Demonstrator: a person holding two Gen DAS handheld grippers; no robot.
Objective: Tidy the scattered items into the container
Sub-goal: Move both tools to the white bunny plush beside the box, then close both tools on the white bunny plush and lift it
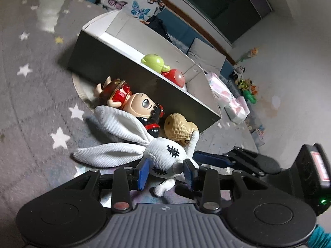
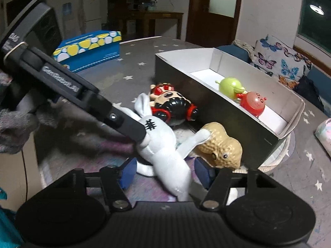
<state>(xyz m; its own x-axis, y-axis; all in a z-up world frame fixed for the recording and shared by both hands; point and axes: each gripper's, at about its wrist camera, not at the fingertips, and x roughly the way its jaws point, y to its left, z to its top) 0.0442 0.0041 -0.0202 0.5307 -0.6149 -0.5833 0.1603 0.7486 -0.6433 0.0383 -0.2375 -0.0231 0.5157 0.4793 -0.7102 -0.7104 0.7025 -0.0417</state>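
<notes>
A: what's the rig actually look like up close?

B: both grippers are matte black plastic. The left gripper [image 1: 166,172] has blue pads [image 1: 142,172] on its fingers, black linkage arms with round silver pivot screws, a ribbed grey panel in the middle with a tiny crosshair mark, and a big round disc on each side.

A: and the other one?

B: the right gripper [image 2: 167,170] has the same blue pads, linkages and screws. From its camera you can see white "GenRobot.AI" lettering [image 2: 60,76] along the left one's body. Teal sleeve [image 1: 319,236] showing, fuzzy grey glove [image 2: 12,124] too.
</notes>
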